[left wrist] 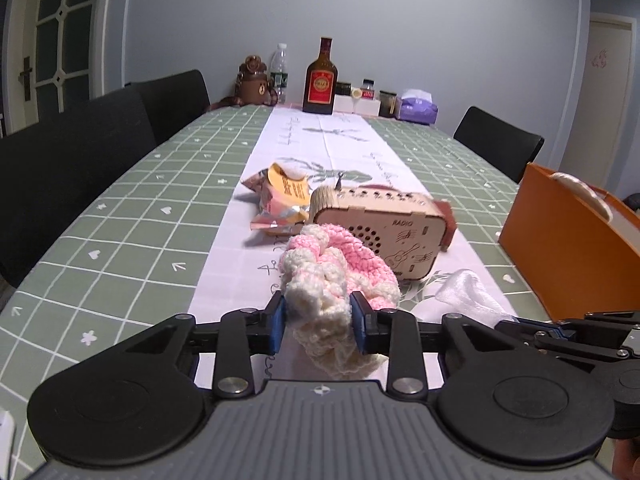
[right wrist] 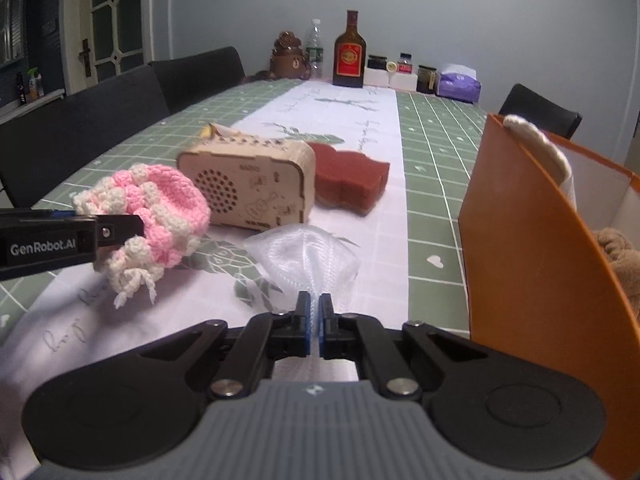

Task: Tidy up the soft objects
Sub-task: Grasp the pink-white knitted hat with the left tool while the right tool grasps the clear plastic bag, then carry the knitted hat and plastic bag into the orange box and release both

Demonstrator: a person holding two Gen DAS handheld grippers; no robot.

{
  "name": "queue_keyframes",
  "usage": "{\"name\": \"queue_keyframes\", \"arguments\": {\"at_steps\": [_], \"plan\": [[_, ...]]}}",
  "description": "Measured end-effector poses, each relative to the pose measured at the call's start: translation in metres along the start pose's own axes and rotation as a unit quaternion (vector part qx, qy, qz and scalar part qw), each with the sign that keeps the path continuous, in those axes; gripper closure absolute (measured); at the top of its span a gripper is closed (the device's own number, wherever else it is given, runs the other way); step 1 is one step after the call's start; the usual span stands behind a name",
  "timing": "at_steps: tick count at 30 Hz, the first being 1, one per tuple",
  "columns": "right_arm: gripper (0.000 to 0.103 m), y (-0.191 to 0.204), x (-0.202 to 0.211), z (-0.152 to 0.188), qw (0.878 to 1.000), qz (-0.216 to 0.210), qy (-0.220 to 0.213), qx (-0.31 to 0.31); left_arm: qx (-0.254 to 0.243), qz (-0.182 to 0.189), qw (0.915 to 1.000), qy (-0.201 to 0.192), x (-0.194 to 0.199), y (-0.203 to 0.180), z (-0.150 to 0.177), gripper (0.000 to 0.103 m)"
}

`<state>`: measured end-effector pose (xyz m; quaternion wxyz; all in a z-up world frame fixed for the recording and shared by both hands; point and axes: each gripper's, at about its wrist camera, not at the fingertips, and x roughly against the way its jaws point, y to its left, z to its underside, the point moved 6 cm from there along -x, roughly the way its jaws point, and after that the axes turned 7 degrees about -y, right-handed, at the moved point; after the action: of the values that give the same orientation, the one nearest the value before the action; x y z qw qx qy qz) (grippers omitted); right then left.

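Note:
A pink and cream crocheted pouch (left wrist: 336,280) sits pinched between the blue pads of my left gripper (left wrist: 320,322), lifted a little off the table runner. The same crocheted pouch (right wrist: 160,216) shows at the left of the right wrist view, held by the left gripper (right wrist: 120,228). My right gripper (right wrist: 316,320) is shut on the near edge of a white sheer cloth (right wrist: 304,256) that lies on the runner. That white cloth (left wrist: 464,292) appears at the lower right of the left wrist view, with the right gripper (left wrist: 516,324) on it.
An orange bin (right wrist: 528,248) with a rope handle stands at the right, a brown plush inside. A wooden radio (right wrist: 248,184), a red sponge (right wrist: 352,176) and a snack packet (left wrist: 280,200) lie mid-table. Bottles, jars and a tissue pack line the far end. Black chairs flank the table.

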<state>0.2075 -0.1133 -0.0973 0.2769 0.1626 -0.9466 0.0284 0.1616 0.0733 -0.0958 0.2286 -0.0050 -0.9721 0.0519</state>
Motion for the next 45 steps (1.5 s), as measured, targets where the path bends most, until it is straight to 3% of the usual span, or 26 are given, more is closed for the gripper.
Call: {"name": "queue_keyframes", "arguments": {"at_steps": [16, 23, 29, 38, 45], "plan": [[0.103, 0.006, 0.091, -0.028, 0.996, -0.045, -0.072, 0.008, -0.007, 0.026, 0.999, -0.034, 0.068, -0.032, -0.023, 0.066], [0.103, -0.007, 0.128, -0.048, 0.993, -0.047, -0.098, 0.039, -0.025, 0.054, 0.9967, -0.056, 0.088, -0.061, -0.039, 0.066], [0.103, -0.039, 0.152, -0.069, 0.991, -0.022, -0.119, 0.053, -0.05, 0.091, 0.9919, -0.073, 0.098, -0.1, -0.058, 0.066], [0.103, -0.111, 0.172, -0.082, 0.993, 0.019, -0.1, 0.064, -0.096, 0.166, 0.9794, -0.064, 0.087, -0.181, -0.075, 0.066], [0.102, -0.177, 0.174, -0.069, 0.996, 0.061, -0.041, 0.048, -0.141, 0.219, 0.9653, -0.021, 0.069, -0.242, -0.065, 0.066]]}}
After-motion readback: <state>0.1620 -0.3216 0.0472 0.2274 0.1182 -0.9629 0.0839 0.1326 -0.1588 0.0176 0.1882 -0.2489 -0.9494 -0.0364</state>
